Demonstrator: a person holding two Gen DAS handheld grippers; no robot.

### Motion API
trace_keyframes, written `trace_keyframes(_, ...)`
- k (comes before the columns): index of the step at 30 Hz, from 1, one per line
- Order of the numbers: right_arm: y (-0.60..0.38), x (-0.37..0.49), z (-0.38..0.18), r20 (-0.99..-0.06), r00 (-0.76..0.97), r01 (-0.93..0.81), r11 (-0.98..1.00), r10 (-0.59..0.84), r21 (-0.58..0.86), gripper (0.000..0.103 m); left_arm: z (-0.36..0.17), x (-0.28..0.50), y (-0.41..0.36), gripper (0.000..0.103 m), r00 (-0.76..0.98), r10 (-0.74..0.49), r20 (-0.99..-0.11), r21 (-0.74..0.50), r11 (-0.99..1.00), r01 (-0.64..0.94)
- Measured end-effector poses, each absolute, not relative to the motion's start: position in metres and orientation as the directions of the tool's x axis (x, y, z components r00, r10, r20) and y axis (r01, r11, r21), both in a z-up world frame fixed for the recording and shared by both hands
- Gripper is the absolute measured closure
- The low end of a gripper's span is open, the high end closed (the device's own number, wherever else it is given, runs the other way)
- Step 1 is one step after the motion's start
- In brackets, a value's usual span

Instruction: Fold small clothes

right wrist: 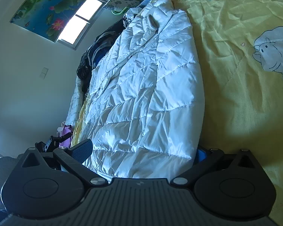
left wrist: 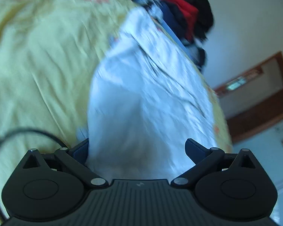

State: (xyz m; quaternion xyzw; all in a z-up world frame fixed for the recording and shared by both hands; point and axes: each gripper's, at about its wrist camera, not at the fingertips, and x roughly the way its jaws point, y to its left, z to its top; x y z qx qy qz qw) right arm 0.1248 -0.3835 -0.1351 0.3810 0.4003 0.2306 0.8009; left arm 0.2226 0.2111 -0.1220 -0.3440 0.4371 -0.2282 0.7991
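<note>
Right wrist view, white quilted jacket [right wrist: 141, 86], yellow bedsheet [right wrist: 245, 103]

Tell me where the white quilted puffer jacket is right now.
The white quilted puffer jacket lies on the yellow cartoon-print bedsheet, running away from both cameras between each pair of open tongs, with a pile of dark clothes beside its far edge.

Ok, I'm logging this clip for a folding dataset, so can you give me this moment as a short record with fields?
garment: white quilted jacket, lying on the bed
surface: yellow bedsheet with a sheep print
left gripper: jaws wide, jacket fabric between them
right gripper: jaws wide, around the jacket's near edge
background: pile of dark clothes
image quality: left view blurred
</note>
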Motion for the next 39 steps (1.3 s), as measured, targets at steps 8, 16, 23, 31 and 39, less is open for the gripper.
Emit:
trace_keyframes(8, -0.387, 0.132, -0.135, -0.470, 0.543, -0.042, 0.582, 0.696, 0.812, 0.000, -0.134, 0.176, 0.217, 0.000, 0.425, -0.858, -0.289, -0.927, 0.362, 0.101)
trace_keyframes(16, -0.389, 0.141, -0.134, -0.463, 0.518, -0.048, 0.565, 0.719, 0.824, 0.000, -0.131, 0.176, 0.204, 0.000, 0.339, -0.892, -0.300, -0.931, 0.351, 0.100)
trace_keyframes(23, -0.392, 0.140, -0.135, -0.458, 0.494, -0.060, 0.555, 0.739, 0.830, 0.000, -0.137, 0.153, 0.183, 0.000, 0.244, -0.848, -0.470, -0.838, 0.515, 0.178)
trace_keyframes(31, -0.395, 0.145, -0.136, -0.444, 0.489, -0.030, 0.523, 0.751, 0.852, 0.000, -0.139, 0.139, 0.180, 0.001, 0.336, -0.819, -0.465, -0.842, 0.526, 0.118)
trace_keyframes(39, -0.399, 0.143, -0.141, -0.459, 0.464, 0.029, 0.505, 0.758, 0.863, 0.038, -0.134, 0.139, 0.164, 0.069, 0.373, -0.717, -0.588, -0.744, 0.661, 0.097)
